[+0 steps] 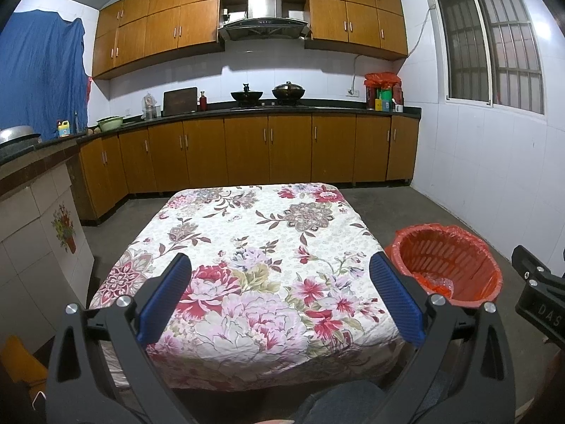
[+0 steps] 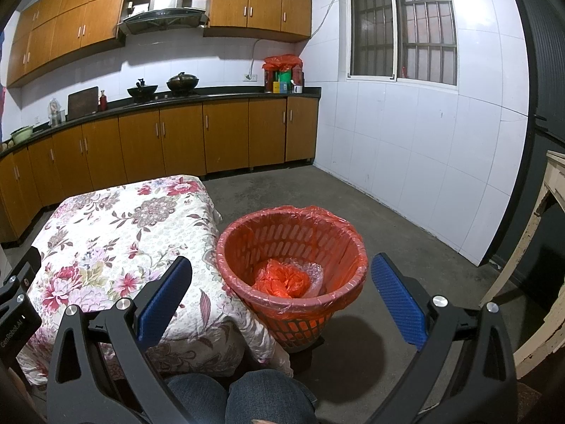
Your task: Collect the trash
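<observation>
one red-lined trash basket (image 2: 293,268) on the floor just beside the floral-clothed table (image 1: 247,247) | inside it one crumpled orange bag (image 2: 282,279) and some bubble wrap (image 2: 316,274) | left gripper (image 1: 279,296) spread wide, holding nothing | right gripper (image 2: 280,300) spread wide, holding nothing, above the basket

The room is evenly lit from overhead, and glare is seen on the white wall tiles (image 2: 406,134). Strong fisheye bending and dark vignetting are seen at the edges.
</observation>
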`<action>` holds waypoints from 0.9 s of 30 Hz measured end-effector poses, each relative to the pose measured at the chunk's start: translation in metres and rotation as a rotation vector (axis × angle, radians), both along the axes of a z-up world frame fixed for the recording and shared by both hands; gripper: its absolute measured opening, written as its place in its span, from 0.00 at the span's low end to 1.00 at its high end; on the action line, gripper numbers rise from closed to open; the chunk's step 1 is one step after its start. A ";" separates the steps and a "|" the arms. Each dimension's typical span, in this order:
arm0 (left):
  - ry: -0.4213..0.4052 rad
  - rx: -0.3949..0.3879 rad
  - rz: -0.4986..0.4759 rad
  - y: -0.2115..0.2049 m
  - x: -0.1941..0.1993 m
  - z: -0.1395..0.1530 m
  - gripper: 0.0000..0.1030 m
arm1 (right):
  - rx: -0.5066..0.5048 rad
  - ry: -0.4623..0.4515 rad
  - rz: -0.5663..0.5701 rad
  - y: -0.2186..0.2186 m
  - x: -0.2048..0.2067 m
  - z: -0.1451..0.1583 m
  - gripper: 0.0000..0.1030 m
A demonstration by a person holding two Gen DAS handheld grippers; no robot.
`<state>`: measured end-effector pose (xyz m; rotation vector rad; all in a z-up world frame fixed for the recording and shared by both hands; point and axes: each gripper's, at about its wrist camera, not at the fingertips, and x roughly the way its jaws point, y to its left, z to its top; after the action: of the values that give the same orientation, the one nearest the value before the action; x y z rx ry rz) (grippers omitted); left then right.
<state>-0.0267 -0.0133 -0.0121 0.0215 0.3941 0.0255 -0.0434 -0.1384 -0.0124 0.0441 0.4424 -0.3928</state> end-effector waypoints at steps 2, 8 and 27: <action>0.004 -0.001 -0.002 -0.003 0.000 -0.002 0.96 | 0.000 0.002 0.002 0.000 0.000 -0.001 0.98; 0.010 -0.004 -0.002 -0.004 0.001 -0.004 0.96 | 0.000 0.003 0.002 0.001 0.000 -0.002 0.98; 0.021 -0.011 0.000 0.002 0.005 -0.006 0.96 | -0.001 0.010 0.010 0.002 0.001 -0.006 0.98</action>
<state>-0.0220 -0.0115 -0.0184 0.0110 0.4156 0.0236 -0.0427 -0.1366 -0.0186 0.0393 0.4521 -0.3839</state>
